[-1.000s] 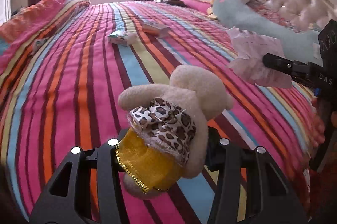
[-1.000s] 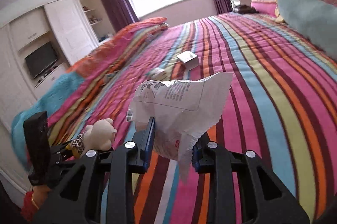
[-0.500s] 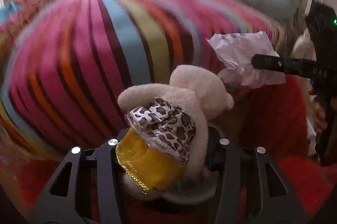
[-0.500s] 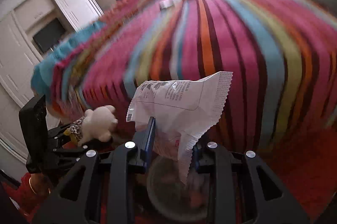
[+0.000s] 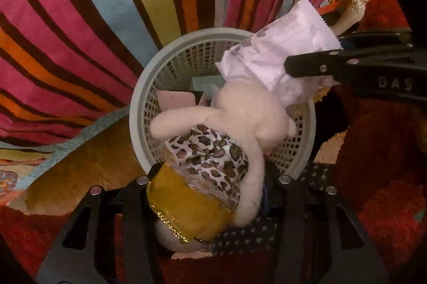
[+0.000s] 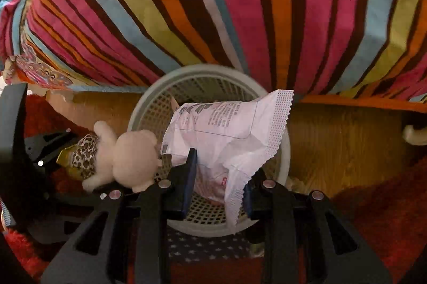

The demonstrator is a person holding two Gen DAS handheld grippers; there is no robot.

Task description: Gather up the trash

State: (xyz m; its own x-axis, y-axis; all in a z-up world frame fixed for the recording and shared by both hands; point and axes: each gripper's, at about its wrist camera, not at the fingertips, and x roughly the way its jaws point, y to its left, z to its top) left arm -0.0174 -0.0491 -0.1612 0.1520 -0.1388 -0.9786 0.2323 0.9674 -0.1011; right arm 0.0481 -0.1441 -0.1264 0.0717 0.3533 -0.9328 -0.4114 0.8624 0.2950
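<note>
My left gripper [image 5: 213,179] is shut on a cream plush toy [image 5: 240,118] in a leopard-print and gold outfit, held over a grey lattice waste basket [image 5: 149,86] on the floor. My right gripper [image 6: 217,182] is shut on a crumpled white snack wrapper [image 6: 226,129], held above the same basket [image 6: 149,107]. The wrapper [image 5: 277,54] and the right gripper's black fingers [image 5: 320,65] show at the right of the left wrist view. The plush toy [image 6: 128,158] shows at the left of the right wrist view. Some paper trash [image 5: 176,99] lies inside the basket.
The striped bedspread [image 5: 106,3] hangs down just behind the basket. Wooden floor [image 6: 341,145] lies under the bed edge. A red shaggy rug [image 5: 379,177] and a dark star-patterned cloth [image 6: 208,249] lie in front of the basket.
Both grippers have swung down from over the bed to the floor beside it. They now hold the plush toy and the wrapper above the waste basket.
</note>
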